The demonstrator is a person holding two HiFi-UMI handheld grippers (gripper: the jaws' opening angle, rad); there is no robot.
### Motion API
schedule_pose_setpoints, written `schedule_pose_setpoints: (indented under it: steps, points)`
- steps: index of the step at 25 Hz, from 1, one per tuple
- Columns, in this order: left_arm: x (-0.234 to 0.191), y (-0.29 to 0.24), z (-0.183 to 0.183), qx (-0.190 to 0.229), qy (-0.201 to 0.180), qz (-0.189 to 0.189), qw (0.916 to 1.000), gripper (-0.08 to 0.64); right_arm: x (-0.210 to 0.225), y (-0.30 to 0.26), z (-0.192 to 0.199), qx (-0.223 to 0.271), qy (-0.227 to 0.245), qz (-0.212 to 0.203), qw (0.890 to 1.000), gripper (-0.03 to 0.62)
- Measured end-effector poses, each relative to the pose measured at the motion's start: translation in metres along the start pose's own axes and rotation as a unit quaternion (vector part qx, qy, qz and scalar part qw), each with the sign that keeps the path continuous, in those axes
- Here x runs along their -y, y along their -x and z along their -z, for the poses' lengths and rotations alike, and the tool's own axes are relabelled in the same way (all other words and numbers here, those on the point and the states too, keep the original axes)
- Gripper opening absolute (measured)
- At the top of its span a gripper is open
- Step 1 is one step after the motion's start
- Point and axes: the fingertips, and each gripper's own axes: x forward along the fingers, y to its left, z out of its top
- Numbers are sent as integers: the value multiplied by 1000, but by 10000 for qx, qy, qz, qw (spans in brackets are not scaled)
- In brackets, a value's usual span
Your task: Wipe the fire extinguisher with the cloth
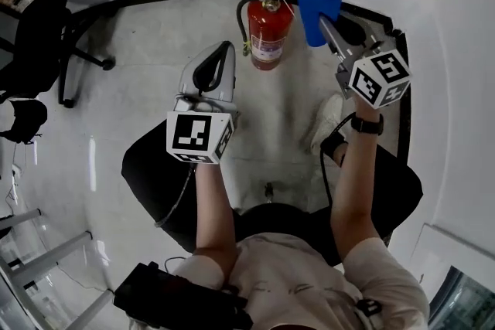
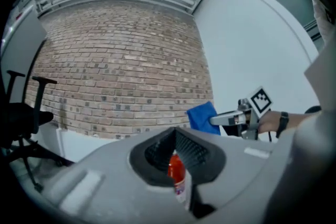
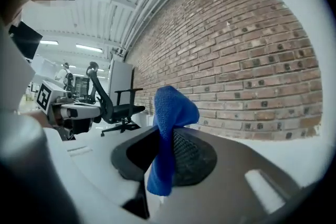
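A red fire extinguisher (image 1: pixel 269 31) with a black hose stands upright on the grey floor against the white wall base. In the left gripper view it shows through the gap under my jaws as a red fire extinguisher (image 2: pixel 177 173), some way off. My right gripper (image 1: pixel 323 21) is shut on a blue cloth (image 1: pixel 315 0), held just right of and above the extinguisher's top. The cloth (image 3: pixel 170 113) bunches above the right gripper (image 3: pixel 165 132) and hangs down between its jaws. My left gripper (image 1: pixel 226 46) is shut and empty, left of the extinguisher and apart from it.
A black office chair (image 1: pixel 46 35) stands at the far left. A brick wall (image 2: pixel 121 71) rises behind the extinguisher, and a white wall (image 1: pixel 464 89) closes the right side. A white shoe (image 1: pixel 329 120) and a black mat (image 1: pixel 151 166) lie under the person.
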Motion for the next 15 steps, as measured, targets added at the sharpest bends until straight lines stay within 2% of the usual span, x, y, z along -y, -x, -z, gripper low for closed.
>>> schedule_pose_setpoints:
  steps: [3, 5, 10, 12, 15]
  points:
    - [50, 51, -11, -86, -52, 136, 9999, 0, -70, 61, 7, -3, -104, 143, 9998, 64]
    - [87, 89, -17, -109, -118, 189, 9997, 0, -112, 108, 14, 50, -105, 380, 9992, 64]
    - [164, 181, -40, 0, -277, 189, 9994, 0, -190, 228, 24, 377, 125, 1422, 9890, 64]
    - [181, 210, -53, 96, -335, 254, 9991, 0, -216, 258, 20, 528, 10, 1695, 9841, 64]
    - [191, 243, -63, 184, -299, 251, 9991, 0, -252, 279, 16, 581, -26, 1778, 9823, 64]
